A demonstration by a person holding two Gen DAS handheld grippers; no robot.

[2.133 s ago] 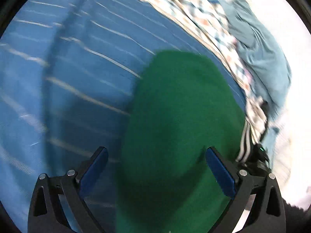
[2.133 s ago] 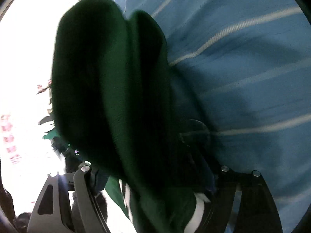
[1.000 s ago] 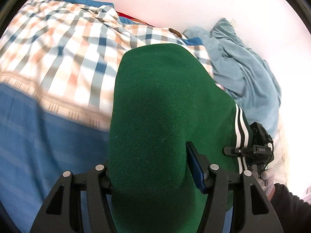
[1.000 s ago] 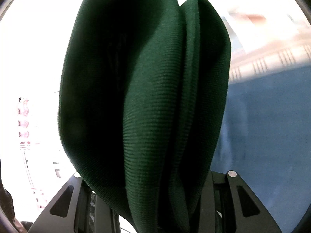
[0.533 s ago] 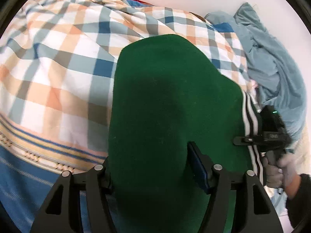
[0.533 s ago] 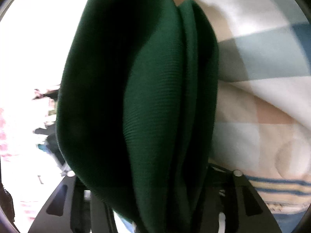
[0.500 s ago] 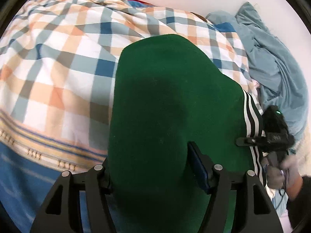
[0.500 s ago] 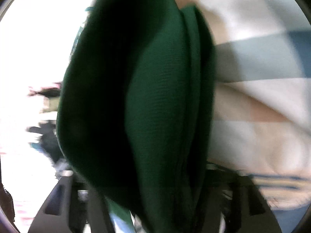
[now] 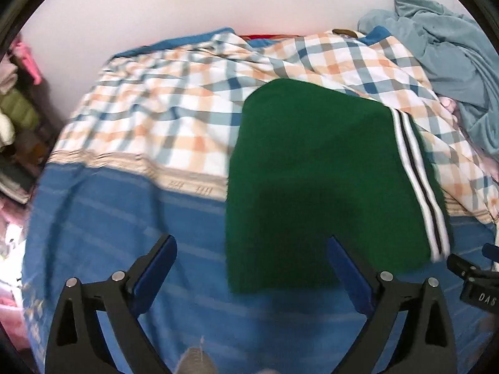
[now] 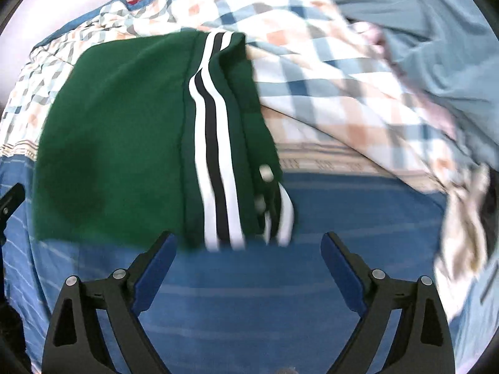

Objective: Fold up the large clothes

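A folded dark green garment (image 9: 318,174) with white and black stripes along one edge lies flat on the bed, partly on the checked quilt (image 9: 162,115) and partly on the blue striped sheet (image 9: 118,218). It also shows in the right wrist view (image 10: 124,131). My left gripper (image 9: 251,263) is open and empty, just in front of the garment's near edge. My right gripper (image 10: 248,257) is open and empty, just in front of the striped edge (image 10: 215,162).
A crumpled light blue garment (image 9: 449,59) lies at the far right of the bed, also in the right wrist view (image 10: 430,37). A white wall (image 9: 187,3) stands behind the bed. Piled clothes (image 9: 15,103) sit at the left edge.
Both grippers held the folded green garment over the quilt. They have opened and let it go, and it now lies on the bed while both grippers have drawn back.
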